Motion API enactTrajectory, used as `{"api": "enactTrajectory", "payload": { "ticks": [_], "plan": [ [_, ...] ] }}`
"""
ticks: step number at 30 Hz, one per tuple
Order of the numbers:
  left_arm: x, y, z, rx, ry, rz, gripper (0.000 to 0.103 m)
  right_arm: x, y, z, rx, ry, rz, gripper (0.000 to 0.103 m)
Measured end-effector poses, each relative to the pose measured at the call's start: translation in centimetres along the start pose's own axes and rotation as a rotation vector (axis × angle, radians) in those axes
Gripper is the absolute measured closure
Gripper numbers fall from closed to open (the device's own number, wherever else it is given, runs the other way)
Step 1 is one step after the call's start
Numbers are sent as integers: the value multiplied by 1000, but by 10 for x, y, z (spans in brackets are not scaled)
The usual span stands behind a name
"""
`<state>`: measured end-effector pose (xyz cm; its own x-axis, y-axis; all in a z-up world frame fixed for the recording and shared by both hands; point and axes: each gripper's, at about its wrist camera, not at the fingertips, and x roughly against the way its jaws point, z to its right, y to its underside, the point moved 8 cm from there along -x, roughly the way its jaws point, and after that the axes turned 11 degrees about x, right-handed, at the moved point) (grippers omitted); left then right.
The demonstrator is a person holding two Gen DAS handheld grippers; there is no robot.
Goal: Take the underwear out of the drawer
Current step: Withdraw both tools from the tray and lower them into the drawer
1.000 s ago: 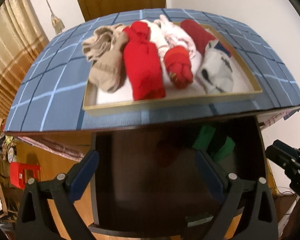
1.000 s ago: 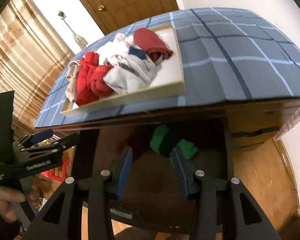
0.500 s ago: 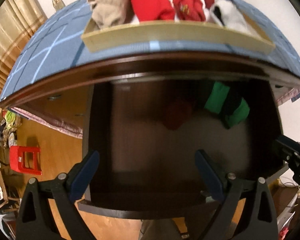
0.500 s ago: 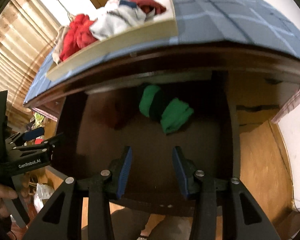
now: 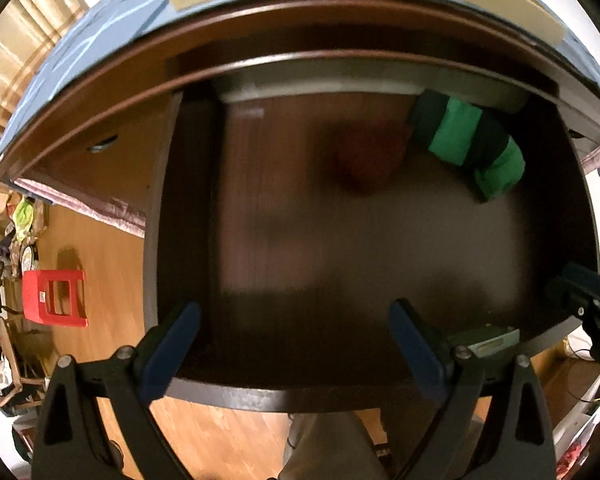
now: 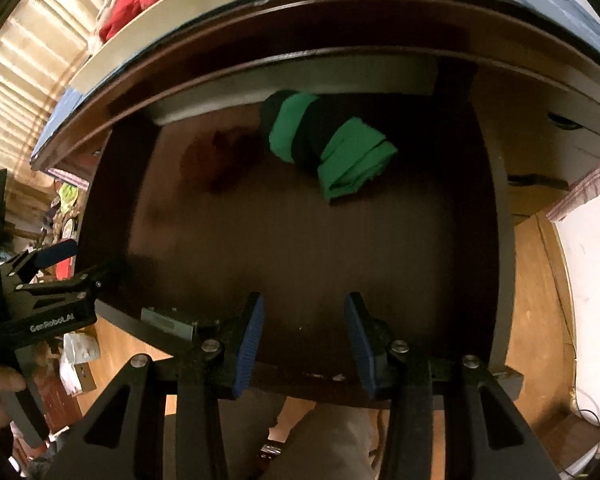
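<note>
- Left wrist view: I am looking almost straight down into the open drawer [image 5: 188,216], with my left gripper [image 5: 294,344] hanging over its near edge at the bottom of the frame, fingers spread wide and nothing between them.
- The green and black rolled underwear [image 5: 470,148] is lying at the upper right of the frame, in the drawer's far right corner, partly tucked under the tabletop's lip. Its long axis is running from upper left down to lower right.
- A dark red bundle [image 5: 370,160] is sitting just to its left; it is too blurred for me to say what it is.
- The red stool [image 5: 54,300] is standing on the wooden floor at the left edge, well clear of the drawer.
- Right wrist view: my right gripper [image 6: 304,340] is sitting at the bottom centre, fingers partly spread and pinching nothing.
- The same underwear [image 6: 328,146] is lying almost directly ahead of these fingers, slightly right of centre and well apart from them across bare drawer floor. I am judging this hand to be the better lined up for the reach.
- The roll is lying slantwise to the finger gap, so I am expecting to need a slight wrist turn to close across its narrow side.
- The overhanging tabletop edge [image 6: 340,12] and the tray [image 6: 172,28] of clothes above it are crowding the back of the drawer, so I am planning a low approach.
- The other gripper [image 6: 56,256] is showing at the left edge, beside the drawer wall and out of the path.
</note>
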<state>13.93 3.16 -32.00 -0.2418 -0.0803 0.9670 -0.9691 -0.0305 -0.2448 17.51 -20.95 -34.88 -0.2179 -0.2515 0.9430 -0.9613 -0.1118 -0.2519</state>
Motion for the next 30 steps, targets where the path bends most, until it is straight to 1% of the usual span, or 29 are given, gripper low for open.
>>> {"api": "enactTrajectory", "payload": {
  "ticks": [9,18,24,30],
  "plan": [
    [-7,12,-4,8,-10,-31,6,-9,6,-6,4,-21,-31,58],
    [-7,17,-7,27,1,-31,6,-9,6,-10,13,-11,-19,58],
    [-10,16,-9,49,25,-42,6,-11,4,-11,17,-19,-11,58],
    [-10,17,-11,71,36,-35,6,-9,4,-11,17,-21,-4,58]
  ]
}}
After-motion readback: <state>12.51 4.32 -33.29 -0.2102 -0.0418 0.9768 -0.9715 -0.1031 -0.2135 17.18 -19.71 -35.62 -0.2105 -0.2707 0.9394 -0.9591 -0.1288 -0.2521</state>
